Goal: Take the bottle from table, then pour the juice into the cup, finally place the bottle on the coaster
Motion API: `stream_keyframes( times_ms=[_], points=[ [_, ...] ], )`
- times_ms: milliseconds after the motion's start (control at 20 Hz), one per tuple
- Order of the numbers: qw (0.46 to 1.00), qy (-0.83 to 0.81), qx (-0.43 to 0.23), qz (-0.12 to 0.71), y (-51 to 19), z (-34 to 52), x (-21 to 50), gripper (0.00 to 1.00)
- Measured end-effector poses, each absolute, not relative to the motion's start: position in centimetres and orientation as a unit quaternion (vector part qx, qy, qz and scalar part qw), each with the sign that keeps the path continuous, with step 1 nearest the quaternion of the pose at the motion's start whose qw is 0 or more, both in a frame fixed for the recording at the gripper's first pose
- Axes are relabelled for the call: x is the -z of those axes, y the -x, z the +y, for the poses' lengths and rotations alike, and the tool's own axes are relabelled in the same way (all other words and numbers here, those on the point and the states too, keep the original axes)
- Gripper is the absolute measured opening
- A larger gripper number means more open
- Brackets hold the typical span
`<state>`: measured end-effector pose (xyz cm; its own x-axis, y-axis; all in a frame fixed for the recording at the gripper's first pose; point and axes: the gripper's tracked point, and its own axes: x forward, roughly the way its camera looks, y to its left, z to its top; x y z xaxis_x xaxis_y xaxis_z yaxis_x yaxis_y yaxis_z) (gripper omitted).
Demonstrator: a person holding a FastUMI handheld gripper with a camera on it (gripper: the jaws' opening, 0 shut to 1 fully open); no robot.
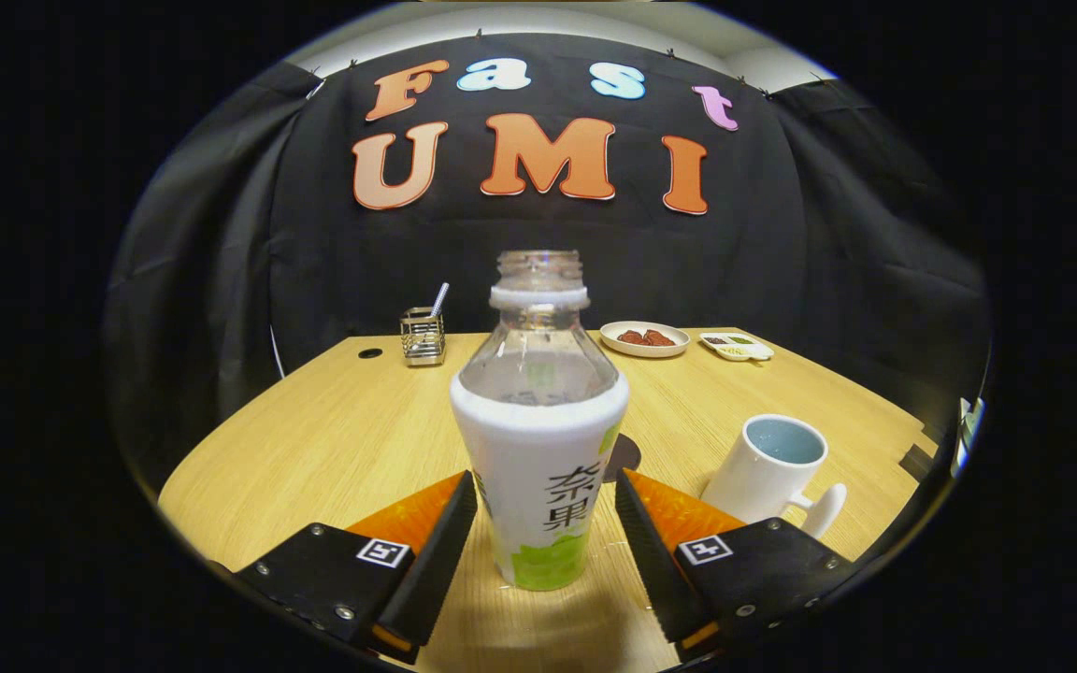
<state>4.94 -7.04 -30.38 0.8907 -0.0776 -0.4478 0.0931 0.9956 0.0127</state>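
Bottle (538,439) stands upright on the table (314,439), uncapped, between the gripper (543,509) fingers, which sit spread with gaps either side. Thin plastic, likely light and squashy; grip the labelled lower body, gently. Cup (768,477) waits near right, dark coaster (627,453) just behind.

The bottle (538,421) stands upright on the wooden surface (314,449), uncapped, with a clear neck and shoulders and a white wrap that carries black characters and green patches toward the base. It sits between the two fingers of the tool (546,500), which flank it on either side with a small gap showing at each. The cup (768,467) is a white mug with a pale blue inside, upright, its handle turned toward the camera, off to the right of the bottle. A dark round coaster (623,455) peeks out just behind the bottle's right edge
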Motion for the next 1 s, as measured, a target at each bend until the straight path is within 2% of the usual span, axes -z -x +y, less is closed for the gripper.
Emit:
stream_keyframes(
  times_ms=[50,100,200,300,1000],
  points=[
    [0.974,-0.016,0.037,0.221,-4.9,-6.8,30.0,0.85],
    [0.975,-0.019,0.035,0.217,-5.7,-6.7,30.4,0.70],
    [0.975,-0.018,0.035,0.218,-5.4,-6.8,30.2,0.61],
    [0.975,-0.014,0.040,0.218,-5.1,-7.0,29.8,0.58],
    [0.955,-0.232,0.047,0.177,-7.3,-4.5,23.7,0.58]
  ],
)
